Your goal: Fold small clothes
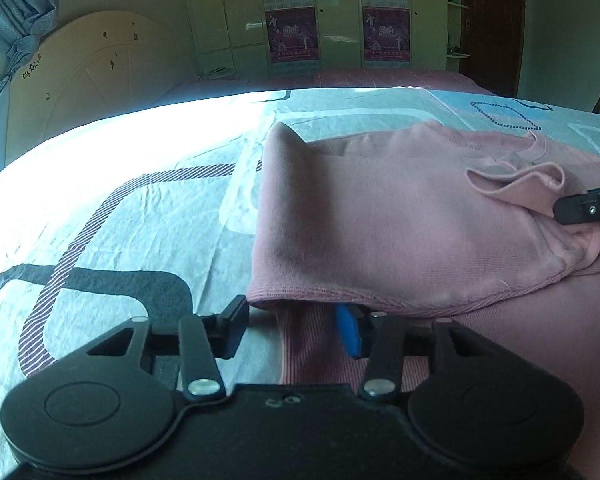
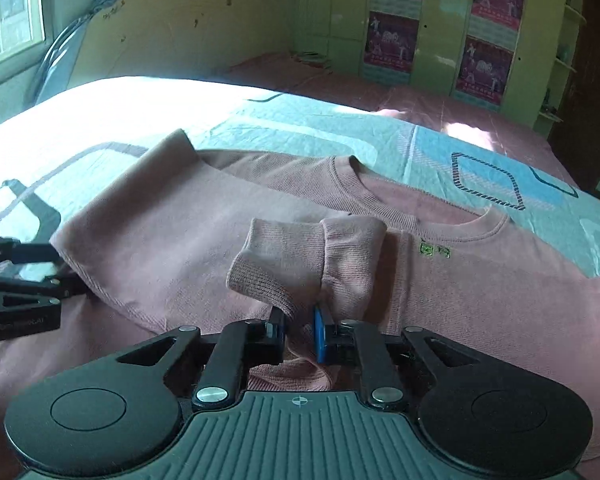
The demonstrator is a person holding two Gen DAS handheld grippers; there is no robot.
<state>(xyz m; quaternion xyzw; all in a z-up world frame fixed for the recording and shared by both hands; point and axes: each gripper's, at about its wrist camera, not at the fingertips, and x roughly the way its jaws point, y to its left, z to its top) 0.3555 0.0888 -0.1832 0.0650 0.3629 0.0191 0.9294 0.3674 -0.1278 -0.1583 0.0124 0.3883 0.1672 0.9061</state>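
Observation:
A small pink sweatshirt [image 2: 460,280] lies flat on the bed, neck opening toward the far side; it also shows in the left wrist view [image 1: 380,220]. Its left part is folded over the body, and the ribbed hem of that fold [image 1: 340,298] rests over my left gripper [image 1: 296,328], whose jaws stand wide apart. My right gripper [image 2: 300,332] is shut on the pink sleeve cuff [image 2: 300,256], held just above the chest. The right gripper appears at the right edge of the left wrist view [image 1: 580,208]; the left gripper appears at the left edge of the right wrist view [image 2: 40,276].
The bed has a light blue patterned sheet [image 1: 140,220] with bright sunlight on its far left. A cream headboard [image 1: 88,76] and grey curtain [image 1: 16,12] stand at the left. Wardrobe doors with posters [image 2: 440,28] line the far wall. A pink blanket [image 2: 440,108] covers the far end.

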